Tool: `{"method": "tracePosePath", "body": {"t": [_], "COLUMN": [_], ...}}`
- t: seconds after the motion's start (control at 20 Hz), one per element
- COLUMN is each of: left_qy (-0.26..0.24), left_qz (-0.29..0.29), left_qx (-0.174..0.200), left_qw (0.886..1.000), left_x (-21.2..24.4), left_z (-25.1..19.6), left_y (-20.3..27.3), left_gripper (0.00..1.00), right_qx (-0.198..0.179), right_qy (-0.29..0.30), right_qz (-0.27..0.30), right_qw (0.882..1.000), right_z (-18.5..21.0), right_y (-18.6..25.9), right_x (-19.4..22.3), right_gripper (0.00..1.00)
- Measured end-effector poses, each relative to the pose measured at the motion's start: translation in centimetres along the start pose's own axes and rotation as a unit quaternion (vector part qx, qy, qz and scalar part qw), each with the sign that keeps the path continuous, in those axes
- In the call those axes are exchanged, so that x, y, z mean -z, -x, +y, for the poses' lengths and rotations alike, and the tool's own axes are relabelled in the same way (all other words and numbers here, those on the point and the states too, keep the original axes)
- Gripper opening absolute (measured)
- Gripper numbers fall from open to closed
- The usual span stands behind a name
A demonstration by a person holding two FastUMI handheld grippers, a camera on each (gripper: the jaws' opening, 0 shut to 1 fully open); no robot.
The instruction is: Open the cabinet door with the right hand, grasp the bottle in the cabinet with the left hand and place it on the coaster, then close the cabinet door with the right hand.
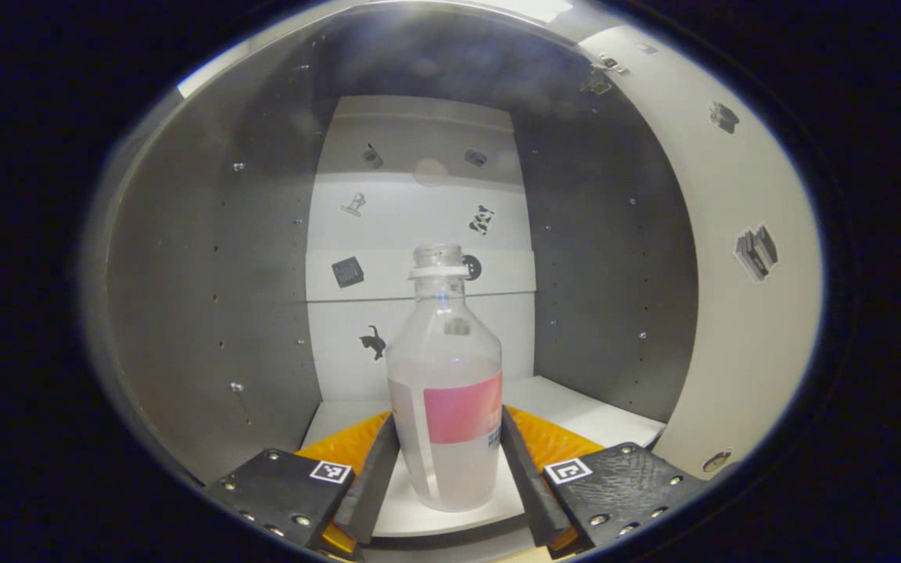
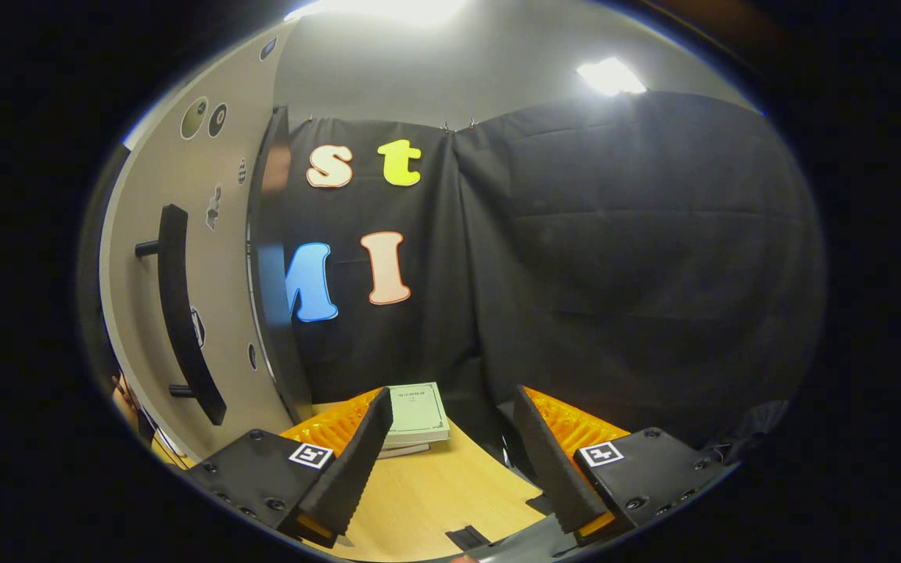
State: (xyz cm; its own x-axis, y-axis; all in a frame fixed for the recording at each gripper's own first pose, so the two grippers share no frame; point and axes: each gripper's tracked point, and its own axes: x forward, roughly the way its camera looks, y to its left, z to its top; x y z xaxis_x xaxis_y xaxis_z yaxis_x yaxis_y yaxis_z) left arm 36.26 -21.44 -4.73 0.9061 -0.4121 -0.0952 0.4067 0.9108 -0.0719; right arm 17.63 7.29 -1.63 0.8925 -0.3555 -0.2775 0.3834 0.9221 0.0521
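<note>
A: Where is the bottle [image 1: 446,391]?

B: Upright on the white cabinet shelf [image 1: 576,410], toward its front edge, inside the cabinet [image 1: 208,297]. It is translucent, partly filled, with a pink label and no cap that I can make out.

A: Left gripper [image 1: 448,461]?

B: Its two fingers bracket the bottle's lower body, one on each side, at about label height. The fingers [image 1: 376,469] look to be touching or very nearly touching the plastic; whether both are pressing I cannot tell. My judgement: the grasp is being made low on the body so the bottle stays vertical when lifted out.

A: Why is the door [image 2: 145,258] standing where it is?

B: It is swung open, which clears the way for the left gripper to reach onto the shelf. In the right gripper view its outer face and the dark bar handle [image 2: 181,313] sit at the left.

A: Right gripper [image 2: 450,461]?

B: Spread wide, gripping nothing, apart from the handle. Judged as waiting to close the door once the bottle is out.

A: What differs between views?

B: The left gripper view gives the cabinet interior and the door's inner face at right. The right gripper view gives the wooden tabletop [image 2: 427,485] with a book [image 2: 417,410] near its far edge. I cannot identify a coaster.
</note>
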Motion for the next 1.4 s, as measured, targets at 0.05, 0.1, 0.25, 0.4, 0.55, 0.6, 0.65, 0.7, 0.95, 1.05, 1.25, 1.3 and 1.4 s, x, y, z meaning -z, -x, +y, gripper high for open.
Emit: {"method": "tracePosePath", "body": {"t": [0.05,0.1,0.25,0.4,0.55,0.6,0.65,0.7,0.95,1.05,1.25,1.3,1.4], "left_qy": [0.004,0.006,0.009,0.009,0.006,0.005,0.006,0.006,0.006,0.011,0.011,0.012,0.016], "left_qz": [-0.002,-0.005,-0.014,-0.023,-0.027,-0.028,-0.030,-0.032,-0.036,-0.037,-0.036,-0.037,-0.037], "left_qx": [-0.001,-0.002,-0.006,-0.015,-0.029,-0.035,-0.041,-0.047,-0.083,-0.094,-0.112,-0.116,-0.126], "left_qw": [1.000,1.000,1.000,1.000,0.999,0.999,0.999,0.998,0.996,0.995,0.993,0.992,0.991], "left_x": [-0.1,-0.3,-0.8,-1.1,-1.3,-1.4,-1.5,-1.6,-1.3,-1.0,0.2,0.6,1.5], "left_z": [0.2,0.4,0.5,0.9,1.7,2.1,2.4,2.8,4.9,5.4,6.0,6.0,6.3], "left_y": [0.5,1.0,3.1,5.7,8.7,9.7,10.8,11.7,16.7,18.6,21.9,22.8,24.7], "left_gripper": [0.74,0.72,0.74,0.74,0.74,0.74,0.72,0.72,0.74,0.74,0.74,0.74,0.72], "right_qx": [-0.004,-0.009,-0.026,-0.048,-0.073,-0.081,-0.089,-0.097,-0.123,-0.135,-0.154,-0.160,-0.170], "right_qy": [0.000,0.000,0.001,-0.004,-0.009,-0.011,-0.012,-0.013,-0.016,-0.018,-0.019,-0.019,-0.017], "right_qz": [-0.001,-0.001,0.001,-0.001,-0.002,-0.002,-0.001,-0.001,0.004,0.007,0.015,0.017,0.020], "right_qw": [1.000,1.000,1.000,0.999,0.997,0.997,0.996,0.995,0.992,0.991,0.988,0.987,0.985], "right_z": [0.1,0.1,0.1,0.4,0.5,0.6,0.8,0.9,0.9,0.9,0.9,1.1,1.1], "right_y": [-0.1,-0.1,-0.3,-0.5,-0.7,-0.7,-0.6,-0.6,-0.3,-0.2,0.0,0.0,-0.1], "right_x": [-0.1,-0.1,-0.2,-0.5,-0.6,-0.6,-0.6,-0.4,-0.1,0.1,0.4,0.5,0.7], "right_gripper": [0.93,0.98,0.93,0.93,0.98,0.98,0.98,0.98,0.98,0.98,0.98,0.93,0.98]}}
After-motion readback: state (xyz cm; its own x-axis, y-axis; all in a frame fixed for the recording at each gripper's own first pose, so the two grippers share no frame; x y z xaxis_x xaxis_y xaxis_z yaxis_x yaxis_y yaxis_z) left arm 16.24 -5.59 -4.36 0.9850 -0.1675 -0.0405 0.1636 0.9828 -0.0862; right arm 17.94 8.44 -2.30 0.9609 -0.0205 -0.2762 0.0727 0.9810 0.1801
